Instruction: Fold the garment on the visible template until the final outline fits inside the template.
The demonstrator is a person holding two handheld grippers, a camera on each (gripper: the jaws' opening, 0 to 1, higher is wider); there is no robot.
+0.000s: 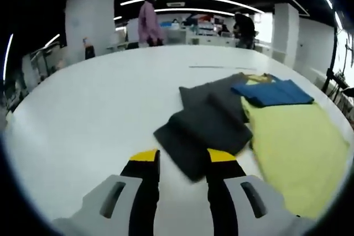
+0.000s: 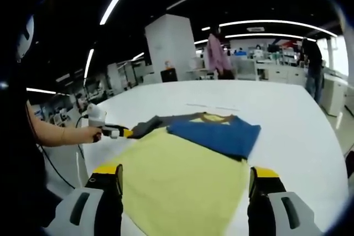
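Left gripper point(image 1: 182, 161) is hovering, jaws apart, near the grey garment point(image 1: 207, 120) (beside the yellow template point(image 2: 177, 183)); right gripper point(image 2: 187, 181) is gaping wide.

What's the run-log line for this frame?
left tongs: at grey garment edge, grip unclear | right tongs: open, over yellow cloth | blue cloth: folded, overlapping yellow
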